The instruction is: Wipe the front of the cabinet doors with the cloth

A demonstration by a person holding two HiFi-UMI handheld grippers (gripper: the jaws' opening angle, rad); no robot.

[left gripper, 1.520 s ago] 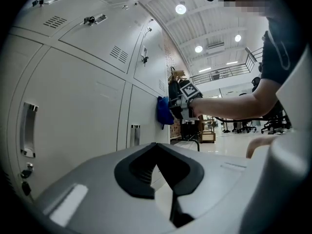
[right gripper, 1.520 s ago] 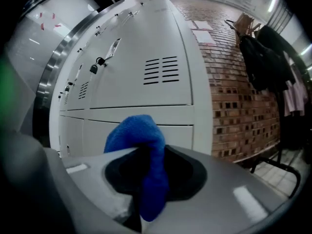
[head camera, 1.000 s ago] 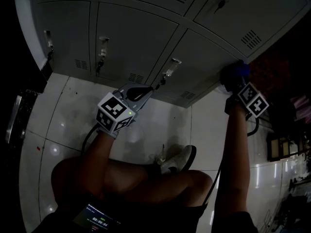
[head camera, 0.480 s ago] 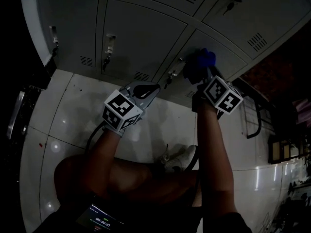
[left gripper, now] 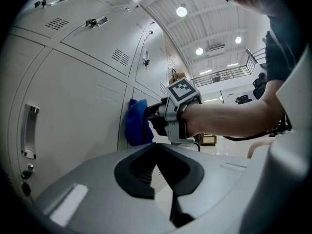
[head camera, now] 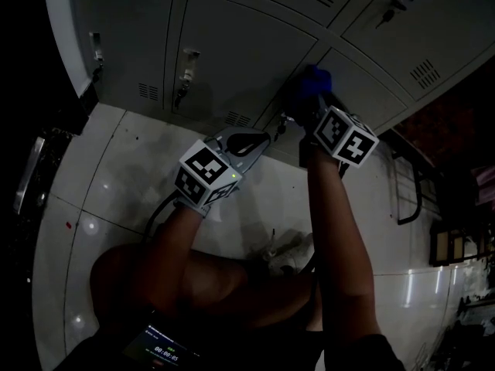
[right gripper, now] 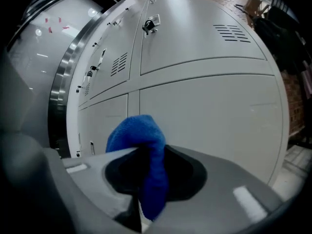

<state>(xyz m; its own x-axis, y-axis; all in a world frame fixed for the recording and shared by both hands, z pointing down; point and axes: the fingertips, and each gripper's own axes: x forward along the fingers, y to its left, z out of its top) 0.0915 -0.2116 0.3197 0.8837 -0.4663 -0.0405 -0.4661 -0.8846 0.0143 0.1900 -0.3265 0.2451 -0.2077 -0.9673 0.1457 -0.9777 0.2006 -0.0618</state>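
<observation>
The cloth [right gripper: 141, 145] is clamped in my right gripper [right gripper: 146, 189] and, judging by the dim head view, pressed against a lower cabinet door [head camera: 232, 60]. It has swept leftward in the last second, so wiping is under way. My left gripper [left gripper: 165, 179] is closed on nothing, idle.

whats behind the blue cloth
The grey cabinet door: the blue cloth, gripped in the right claw, sits against its front near a door seam. The patch of door directly under the cloth is covered, so its condition can't be seen.
</observation>
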